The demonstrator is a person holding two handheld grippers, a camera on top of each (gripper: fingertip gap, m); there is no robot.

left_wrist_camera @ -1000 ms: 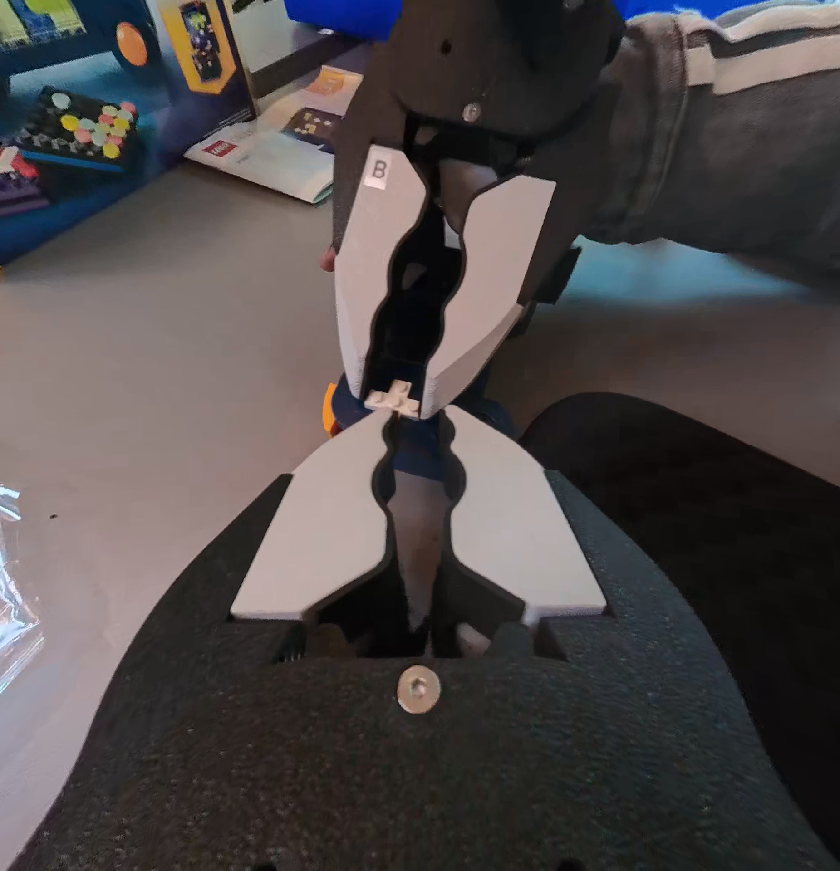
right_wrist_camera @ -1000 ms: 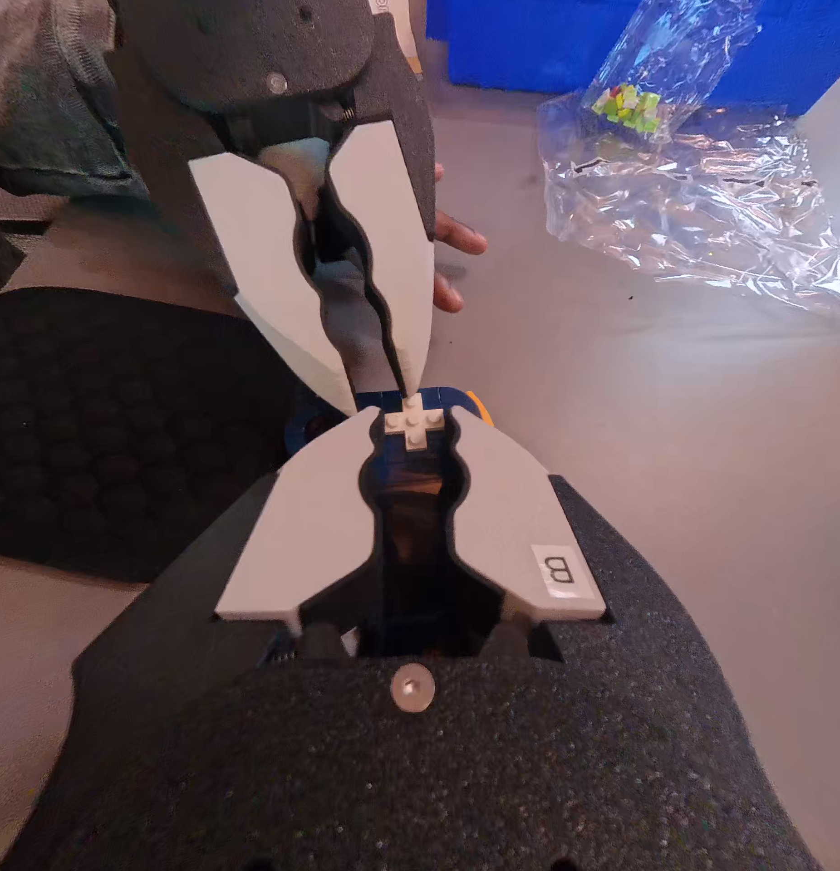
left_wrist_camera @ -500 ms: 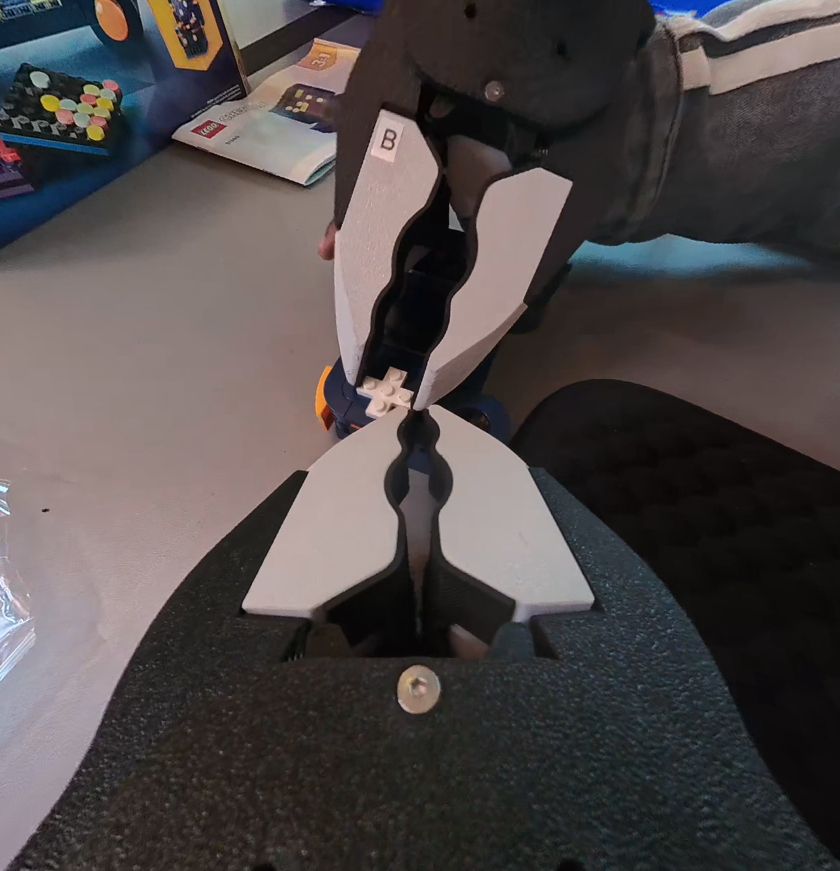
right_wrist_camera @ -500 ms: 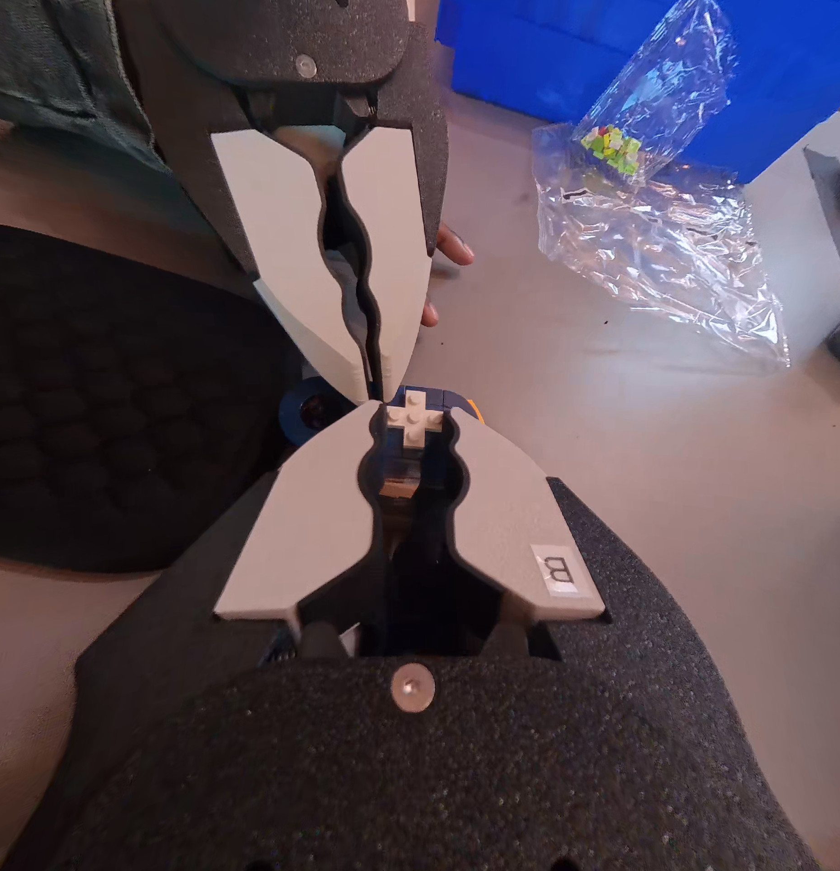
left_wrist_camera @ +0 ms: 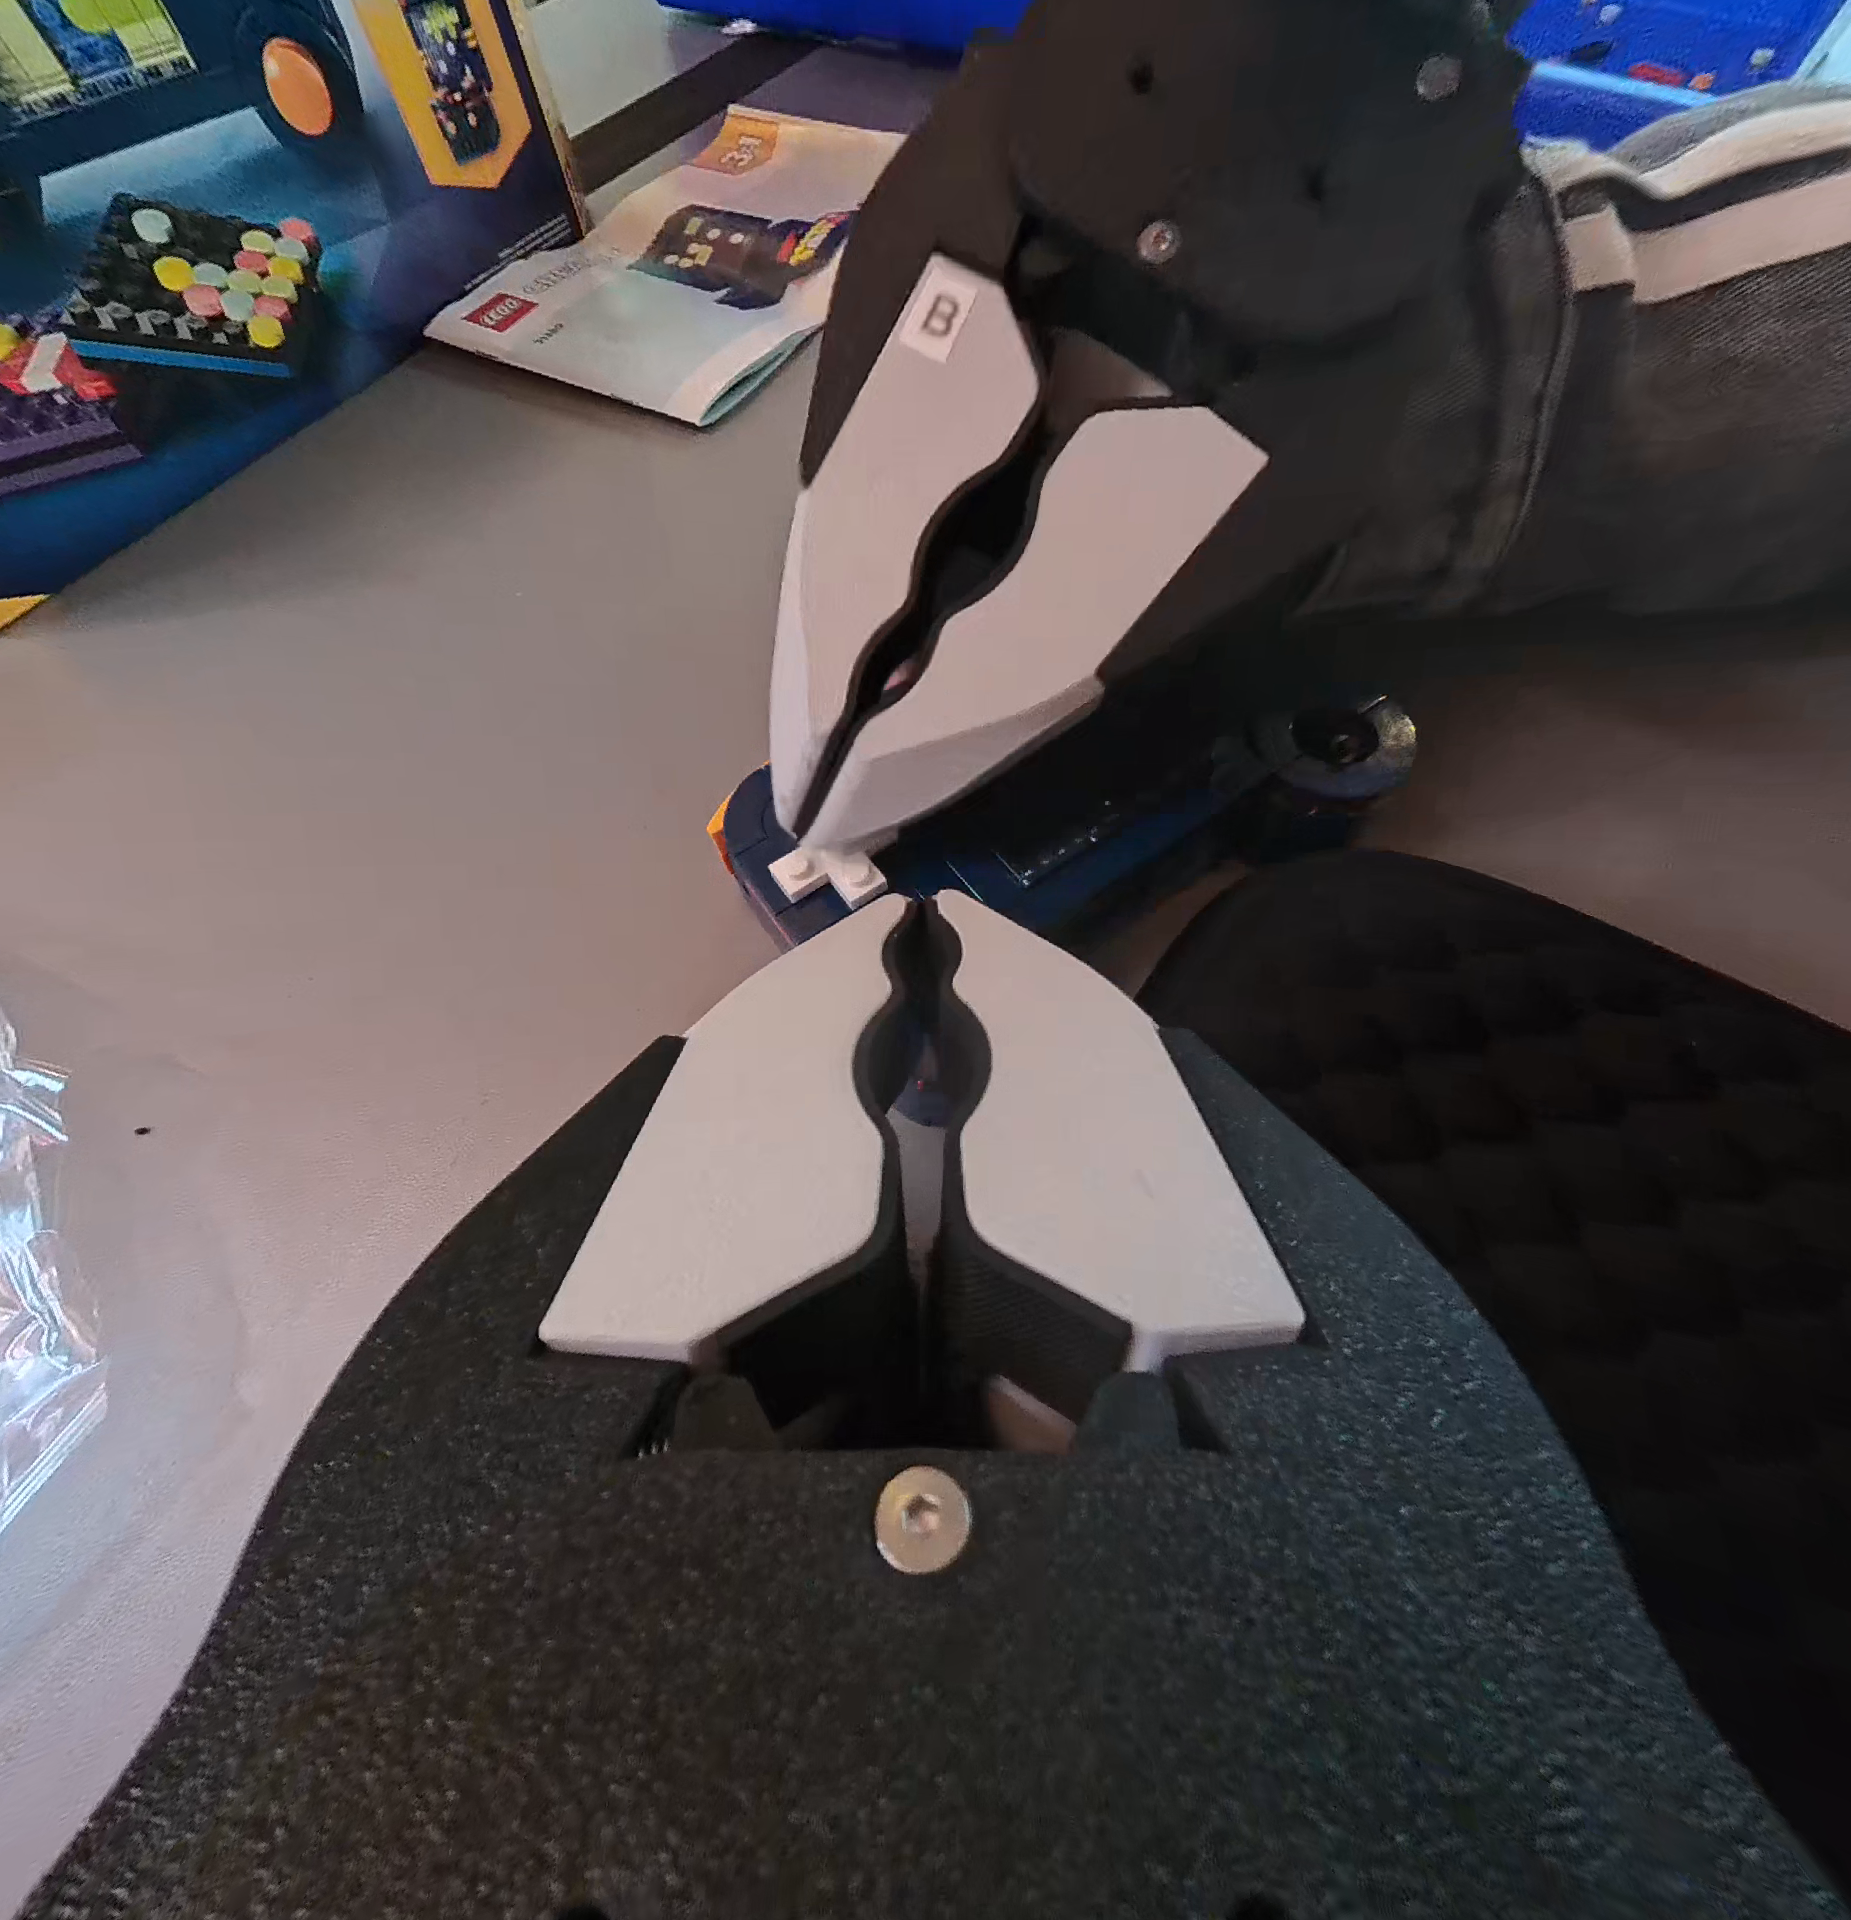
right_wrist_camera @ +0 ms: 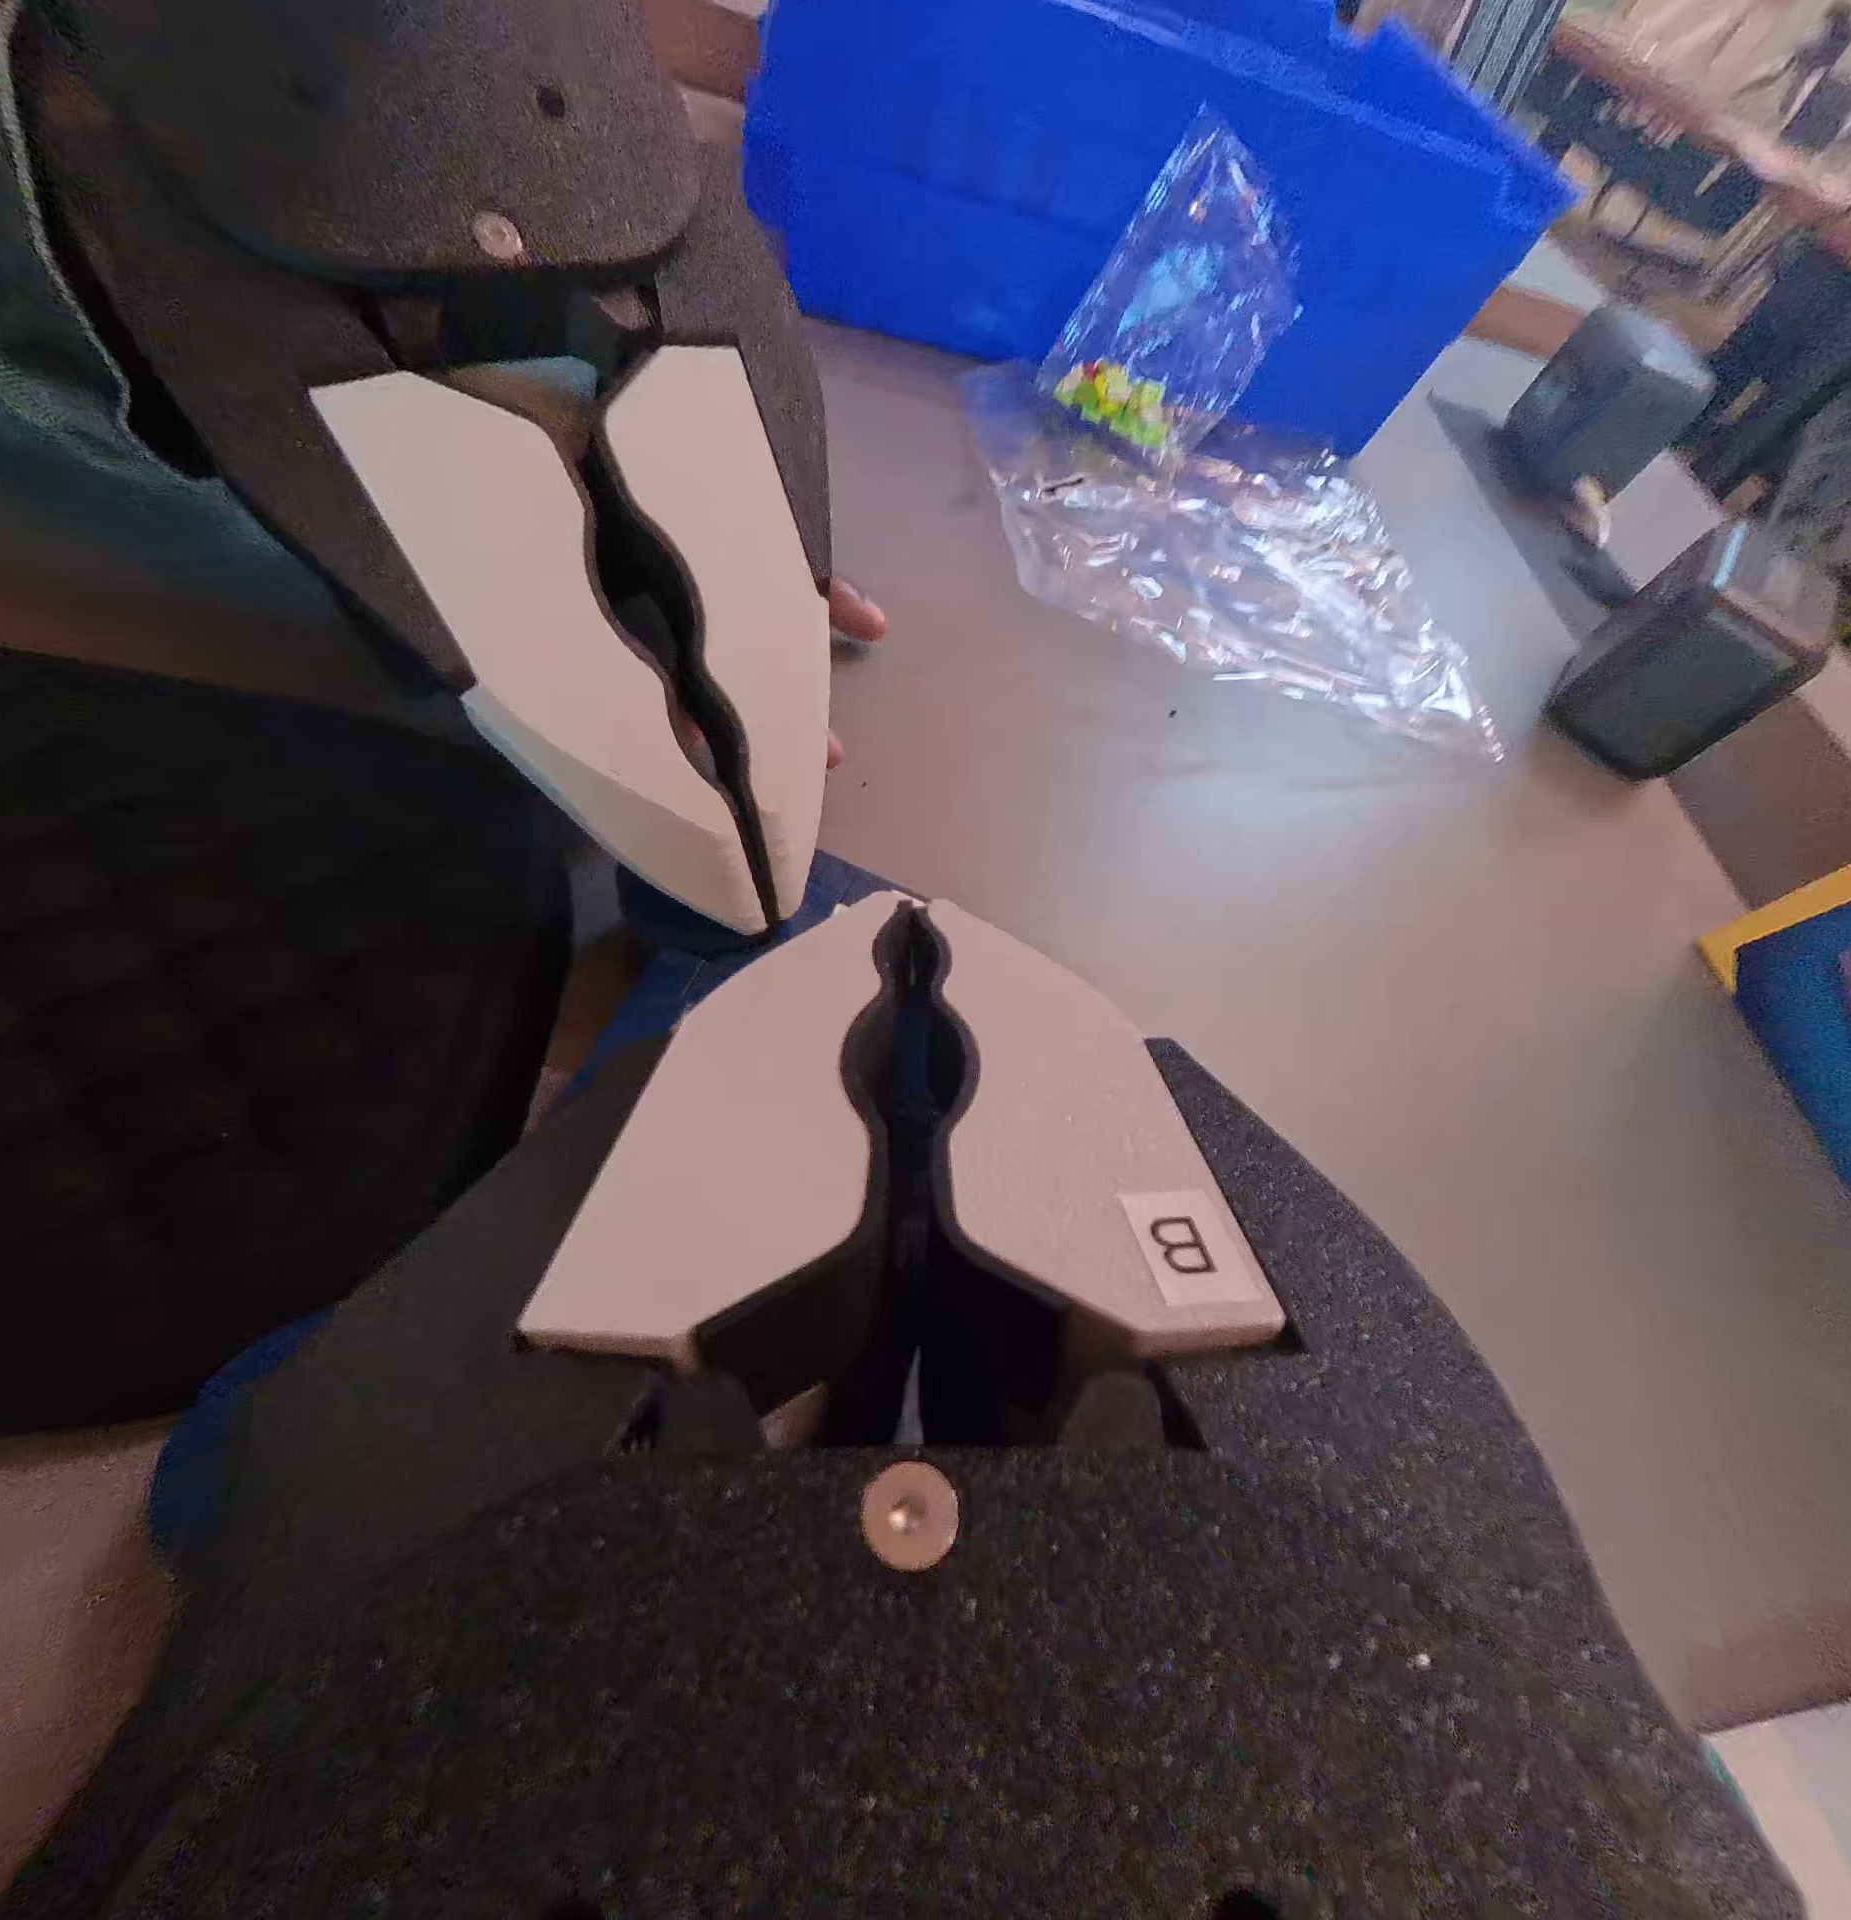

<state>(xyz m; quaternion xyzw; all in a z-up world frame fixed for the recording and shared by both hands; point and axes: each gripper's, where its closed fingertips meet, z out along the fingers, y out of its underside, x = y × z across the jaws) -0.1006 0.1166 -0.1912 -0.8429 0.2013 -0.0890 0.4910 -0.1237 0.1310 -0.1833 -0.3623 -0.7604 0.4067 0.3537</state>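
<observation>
A small dark blue brick model with an orange piece at its end and a wheel lies on the grey table. A white cross-shaped plate sits on top of it. In the left wrist view my right gripper comes down from above, shut, with its tips on the white plate. My left gripper is shut and empty, its tips just in front of the model. In the right wrist view my right gripper is shut and hides most of the model, and the left gripper is tip to tip with it.
A black mat lies to the right of the model. A printed toy box and a booklet are at the far left. A clear plastic bag with small green and yellow pieces lies before a blue bin. Black boxes stand to the right. Only a small space, under 4 cm, lies between the two pairs of fingers.
My right gripper was open around the model and has closed, tips now down on the white plate. My left gripper's small gap has closed. Both cameras have pulled back and tilted.
</observation>
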